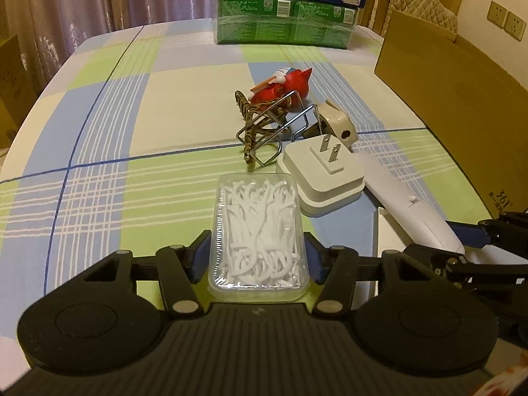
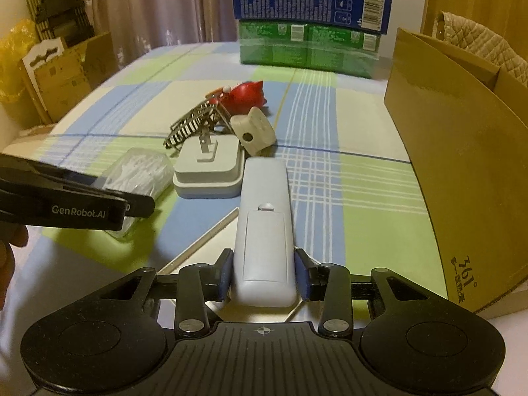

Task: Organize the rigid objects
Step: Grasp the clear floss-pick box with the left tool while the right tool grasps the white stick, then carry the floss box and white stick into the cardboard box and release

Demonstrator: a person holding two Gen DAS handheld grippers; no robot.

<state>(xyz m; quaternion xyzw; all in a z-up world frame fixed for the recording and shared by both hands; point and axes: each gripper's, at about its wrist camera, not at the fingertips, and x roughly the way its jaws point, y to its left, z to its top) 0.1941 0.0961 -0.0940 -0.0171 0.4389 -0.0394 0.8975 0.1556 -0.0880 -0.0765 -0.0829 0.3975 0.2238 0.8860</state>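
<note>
My left gripper is shut on a clear plastic box of white floss picks, its pads on both long sides. My right gripper is shut on the near end of a white remote control, lying back side up. The remote also shows in the left wrist view, and the floss box in the right wrist view. Ahead lie a white plug adapter, prongs up, a beige plug, a metal wire rack and a red toy figure.
A checked cloth covers the table. An open cardboard box stands at the right edge. Stacked green and blue cartons stand at the far end. A white flat sheet lies under the remote. Cardboard boxes stand beyond the left edge.
</note>
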